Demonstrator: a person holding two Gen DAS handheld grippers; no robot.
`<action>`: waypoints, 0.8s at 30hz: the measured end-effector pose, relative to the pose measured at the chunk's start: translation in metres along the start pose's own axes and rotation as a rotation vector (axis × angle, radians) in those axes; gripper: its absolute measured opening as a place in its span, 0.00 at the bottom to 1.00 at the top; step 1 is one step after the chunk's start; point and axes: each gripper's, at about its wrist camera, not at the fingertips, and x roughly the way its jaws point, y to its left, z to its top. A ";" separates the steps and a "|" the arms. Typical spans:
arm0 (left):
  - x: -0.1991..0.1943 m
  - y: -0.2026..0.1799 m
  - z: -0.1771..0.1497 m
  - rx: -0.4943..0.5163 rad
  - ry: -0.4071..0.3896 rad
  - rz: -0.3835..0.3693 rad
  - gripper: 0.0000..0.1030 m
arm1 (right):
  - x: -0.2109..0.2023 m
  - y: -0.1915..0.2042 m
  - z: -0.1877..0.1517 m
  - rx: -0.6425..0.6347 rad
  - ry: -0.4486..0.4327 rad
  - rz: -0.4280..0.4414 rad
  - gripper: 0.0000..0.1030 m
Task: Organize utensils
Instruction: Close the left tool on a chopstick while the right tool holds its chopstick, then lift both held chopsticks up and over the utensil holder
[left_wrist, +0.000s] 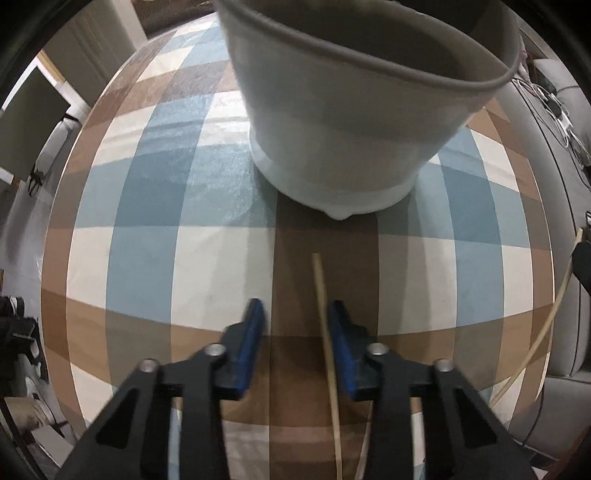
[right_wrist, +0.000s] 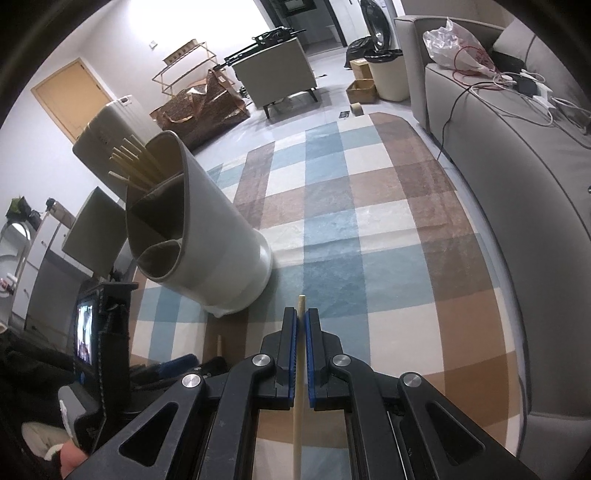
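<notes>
Your right gripper (right_wrist: 301, 328) is clenched on one chopstick (right_wrist: 300, 387), its tip poking out just past the fingertips; your left gripper (left_wrist: 295, 325) is released, jaws apart around a second chopstick (left_wrist: 325, 325) that leans against its right pad over the checked rug (left_wrist: 147, 240). Close the left squarely before lifting, then tilt each stick tip-up toward the holder (right_wrist: 207, 229) just ahead. Count: two loose sticks, one three-compartment holder, roughly seven sticks (right_wrist: 129, 162) in its far compartment.
</notes>
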 end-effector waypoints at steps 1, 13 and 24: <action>-0.001 0.004 0.003 -0.013 0.001 -0.021 0.07 | 0.001 0.000 0.000 0.001 0.002 0.002 0.04; -0.021 0.001 0.010 -0.021 -0.126 -0.163 0.00 | 0.003 0.009 0.001 -0.022 0.006 0.013 0.04; -0.105 0.045 0.002 -0.037 -0.469 -0.289 0.00 | -0.006 0.034 -0.002 -0.122 -0.074 0.035 0.03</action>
